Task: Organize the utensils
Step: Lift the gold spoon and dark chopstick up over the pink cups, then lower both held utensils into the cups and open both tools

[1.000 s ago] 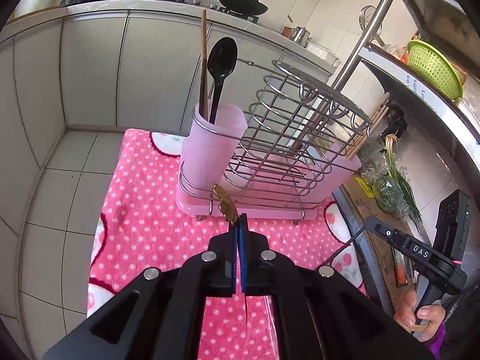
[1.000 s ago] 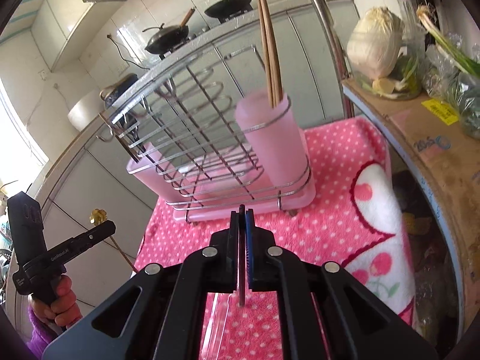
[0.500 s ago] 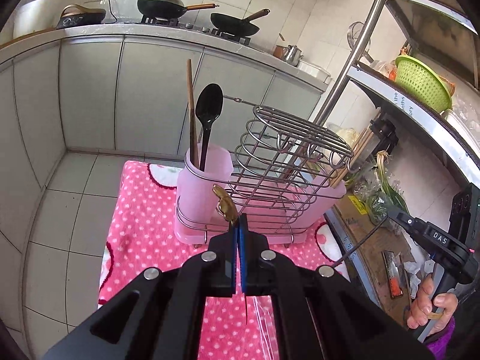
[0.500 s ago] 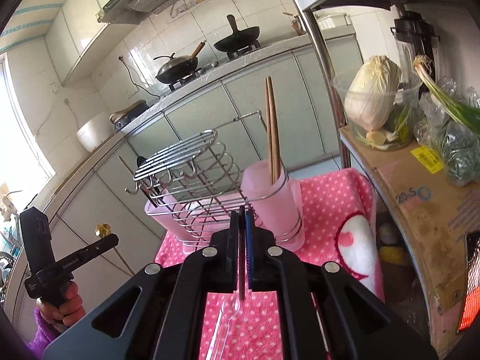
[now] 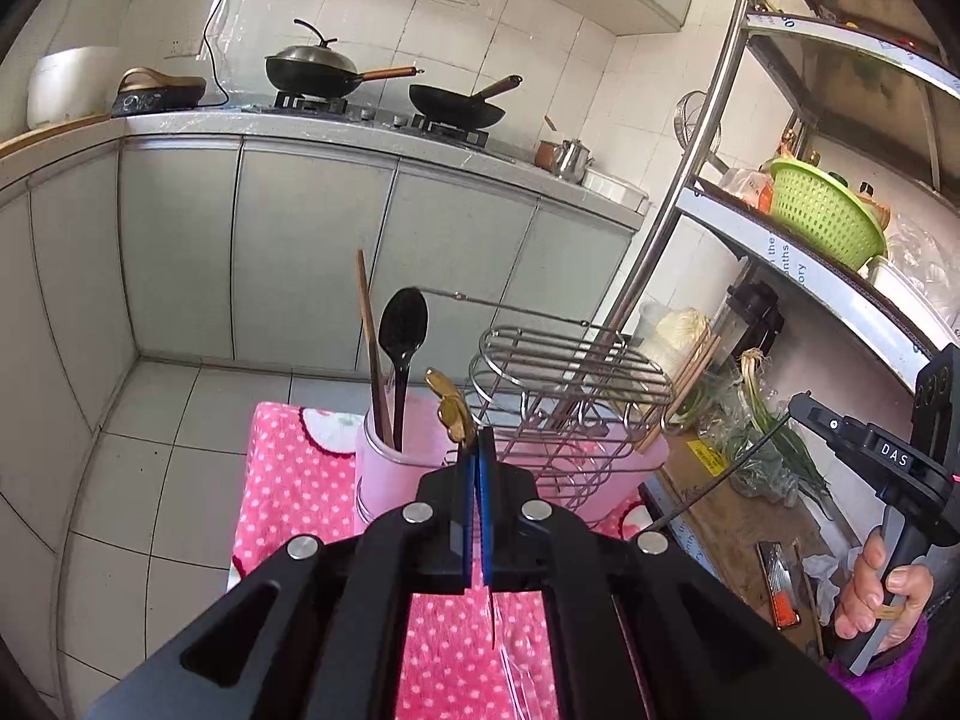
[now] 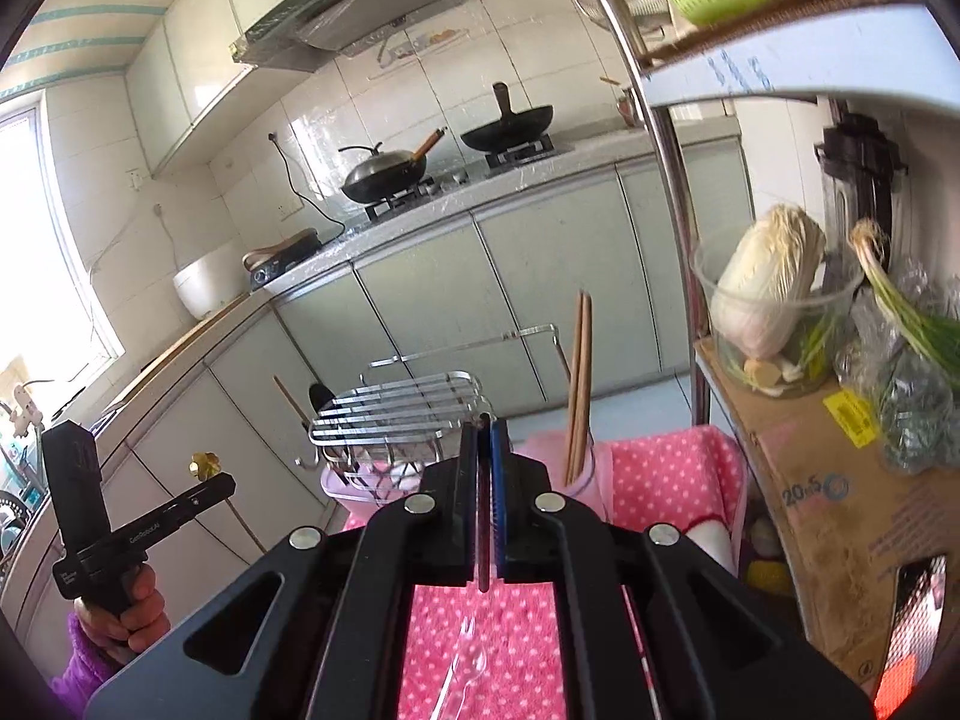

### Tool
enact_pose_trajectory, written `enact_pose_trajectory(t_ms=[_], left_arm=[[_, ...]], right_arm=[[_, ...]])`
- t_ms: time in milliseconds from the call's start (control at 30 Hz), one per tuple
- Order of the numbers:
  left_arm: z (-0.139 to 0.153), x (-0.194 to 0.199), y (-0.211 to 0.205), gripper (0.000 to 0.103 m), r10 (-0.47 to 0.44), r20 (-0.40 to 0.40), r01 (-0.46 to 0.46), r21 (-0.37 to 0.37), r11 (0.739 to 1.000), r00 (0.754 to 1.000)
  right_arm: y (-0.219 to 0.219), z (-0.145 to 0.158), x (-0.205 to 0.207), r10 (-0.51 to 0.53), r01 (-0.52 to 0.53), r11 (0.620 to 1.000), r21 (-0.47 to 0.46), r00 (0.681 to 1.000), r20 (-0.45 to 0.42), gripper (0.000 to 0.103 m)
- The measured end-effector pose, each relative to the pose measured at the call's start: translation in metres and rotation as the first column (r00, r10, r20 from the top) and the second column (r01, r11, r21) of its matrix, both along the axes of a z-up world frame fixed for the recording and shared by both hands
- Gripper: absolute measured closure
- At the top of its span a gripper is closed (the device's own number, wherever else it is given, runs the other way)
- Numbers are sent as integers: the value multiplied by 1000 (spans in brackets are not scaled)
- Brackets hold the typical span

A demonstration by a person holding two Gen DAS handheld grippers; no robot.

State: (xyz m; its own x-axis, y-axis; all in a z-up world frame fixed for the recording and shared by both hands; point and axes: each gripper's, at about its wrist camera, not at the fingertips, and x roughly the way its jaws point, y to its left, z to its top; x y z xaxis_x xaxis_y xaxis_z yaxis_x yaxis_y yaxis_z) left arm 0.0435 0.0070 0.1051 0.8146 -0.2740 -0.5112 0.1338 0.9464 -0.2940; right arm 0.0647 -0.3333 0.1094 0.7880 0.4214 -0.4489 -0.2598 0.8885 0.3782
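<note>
Pink plastic makes up the base of the dish rack (image 5: 600, 456), which stands on a pink polka-dot towel (image 5: 288, 480) and carries a chrome wire frame (image 6: 396, 414) on top. At one end of the rack a pink cup (image 5: 390, 480) holds a black spoon (image 5: 403, 330) and a brown chopstick (image 5: 369, 348), both upright. At the other end a second pink cup (image 6: 579, 468) holds a pair of wooden chopsticks (image 6: 579, 372) standing almost straight.

Left tool (image 5: 477, 450): its blue-lined jaws are pressed together on a thin utensil with a gold ornamental top (image 5: 450, 405); the gold end sticks up past the fingertips in front of the black spoon's cup, and the thin lower end shows below the jaws. Right tool (image 6: 486, 438): jaws likewise closed, pinching a slim dark-red handle whose clear plastic fork end (image 6: 462, 666) hangs down over the towel. Each tool shows in the other's view, held by a hand (image 5: 882, 588) in a purple sleeve.

Both tools sit above and in front of the rack, apart from it. A metal shelf post (image 5: 678, 192) rises just beyond the rack on the right side, with a shelf of cabbage (image 6: 768, 282) and green onions near it; open tiled floor (image 5: 150, 450) lies to the left of the towel.
</note>
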Motion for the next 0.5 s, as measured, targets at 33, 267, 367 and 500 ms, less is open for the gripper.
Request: enact_pose_trajectory(t_ms=[33, 267, 367, 500], left_arm=[[5, 1, 1, 102, 5, 14, -5, 0, 1000, 1000], [35, 12, 6, 102, 34, 75, -34, -1, 999, 997], [46, 18, 8, 102, 38, 102, -38, -2, 999, 994], [57, 31, 11, 102, 59, 125, -59, -3, 998, 990]], right_arm=[[0, 5, 2, -2, 2, 1000, -5, 1000, 9, 98], [0, 30, 19, -24, 25, 1000, -19, 998, 52, 98], [-1, 39, 26, -35, 37, 999, -27, 997, 68, 98], [-4, 52, 39, -58, 62, 997, -41, 994, 95, 98]])
